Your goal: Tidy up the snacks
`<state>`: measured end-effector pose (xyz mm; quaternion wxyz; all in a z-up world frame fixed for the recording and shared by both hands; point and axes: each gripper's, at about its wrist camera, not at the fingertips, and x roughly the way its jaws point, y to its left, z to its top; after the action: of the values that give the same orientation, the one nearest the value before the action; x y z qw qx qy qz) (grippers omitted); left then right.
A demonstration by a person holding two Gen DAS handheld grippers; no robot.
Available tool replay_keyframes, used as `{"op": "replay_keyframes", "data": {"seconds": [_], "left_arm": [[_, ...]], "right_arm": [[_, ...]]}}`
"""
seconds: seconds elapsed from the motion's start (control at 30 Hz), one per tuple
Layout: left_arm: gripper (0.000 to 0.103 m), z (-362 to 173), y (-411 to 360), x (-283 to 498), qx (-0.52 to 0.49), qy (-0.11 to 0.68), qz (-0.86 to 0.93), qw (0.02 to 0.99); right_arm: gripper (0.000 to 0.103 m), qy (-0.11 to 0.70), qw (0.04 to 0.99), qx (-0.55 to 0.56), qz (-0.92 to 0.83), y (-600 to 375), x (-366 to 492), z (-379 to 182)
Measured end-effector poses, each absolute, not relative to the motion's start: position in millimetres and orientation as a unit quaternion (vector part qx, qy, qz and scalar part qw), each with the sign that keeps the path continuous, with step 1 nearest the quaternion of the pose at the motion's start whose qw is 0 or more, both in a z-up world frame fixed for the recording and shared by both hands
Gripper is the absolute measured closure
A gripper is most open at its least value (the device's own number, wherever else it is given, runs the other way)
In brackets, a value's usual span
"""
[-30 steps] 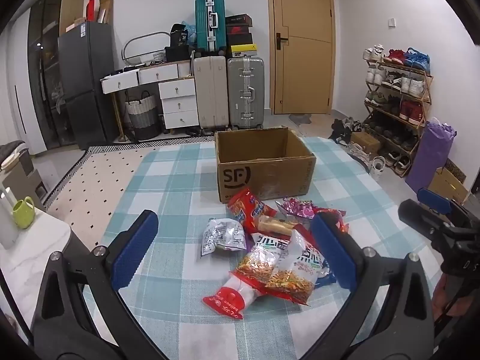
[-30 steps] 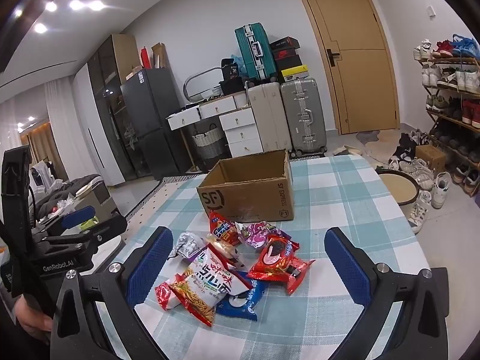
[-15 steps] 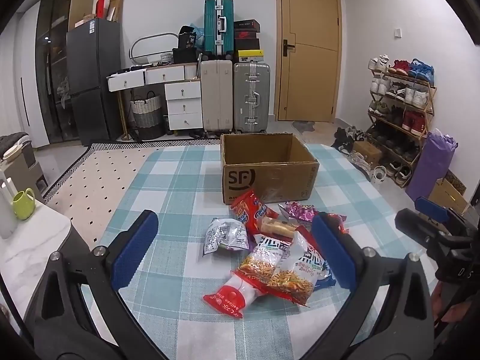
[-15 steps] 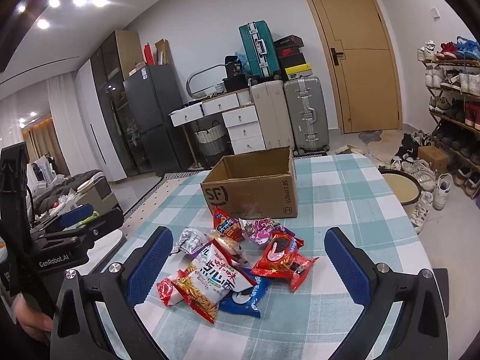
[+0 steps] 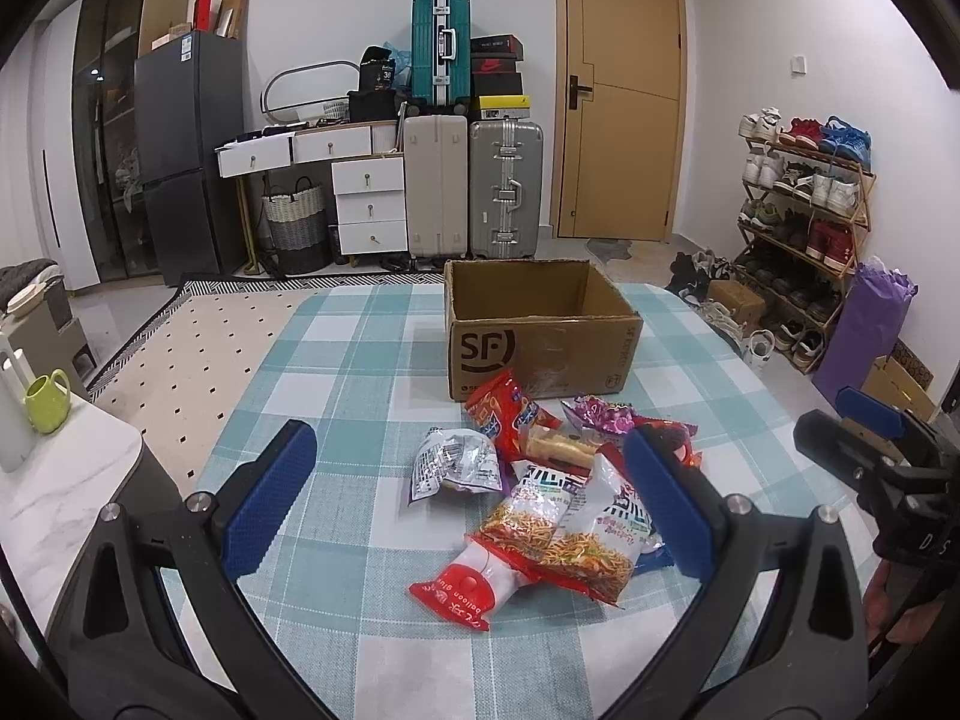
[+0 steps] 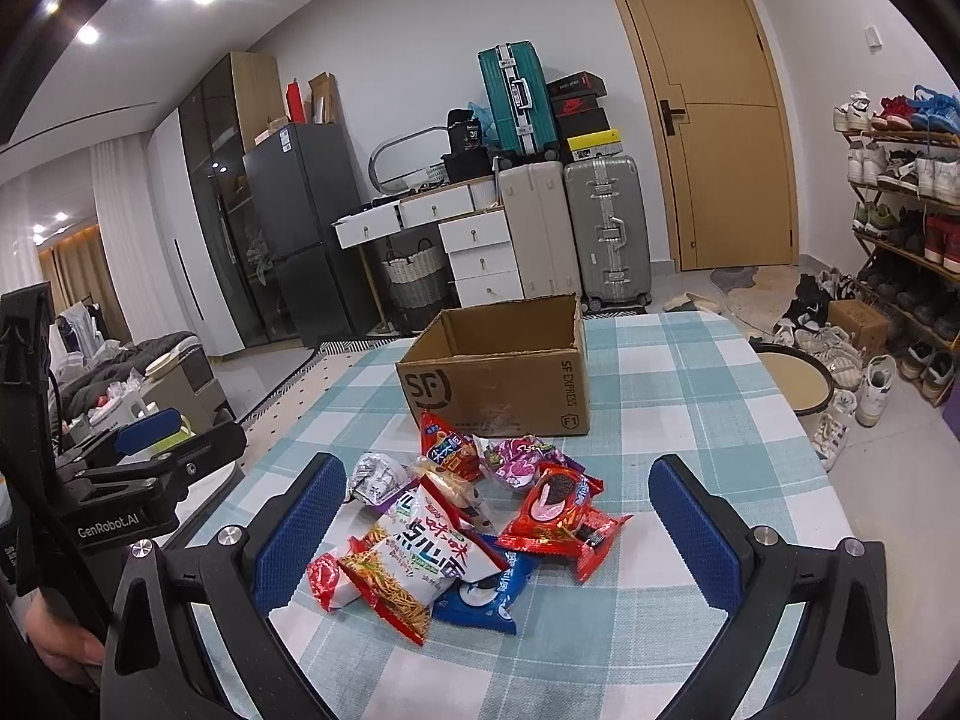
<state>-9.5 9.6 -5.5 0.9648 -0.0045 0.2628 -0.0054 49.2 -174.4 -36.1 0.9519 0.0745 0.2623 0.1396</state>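
On the checked tablecloth (image 5: pixel 360 360), before the empty cardboard box (image 5: pixel 540 336), snack packets (image 5: pixel 558 510) heaped untouched as a second ago; left gripper (image 5: pixel 468 504) and right gripper (image 6: pixel 498 528) both spread wide, holding nothing, drawn slightly back, sorting not yet begun.

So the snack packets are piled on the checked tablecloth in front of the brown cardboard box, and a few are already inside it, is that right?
Not quite: the brown cardboard box looks empty as far as the left wrist view shows. All the snack packets lie piled on the checked tablecloth in front of it, and both grippers are open, holding nothing.
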Motion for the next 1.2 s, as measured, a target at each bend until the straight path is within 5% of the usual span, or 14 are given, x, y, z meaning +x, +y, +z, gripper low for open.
{"op": "replay_keyframes", "data": {"seconds": [1.2], "left_arm": [[0.001, -19.1, 8.5, -5.1, 0.000, 0.284, -0.016, 0.959]], "right_arm": [[0.000, 0.259, 0.954, 0.061, 0.136, -172.1, 43.6, -28.3]]}}
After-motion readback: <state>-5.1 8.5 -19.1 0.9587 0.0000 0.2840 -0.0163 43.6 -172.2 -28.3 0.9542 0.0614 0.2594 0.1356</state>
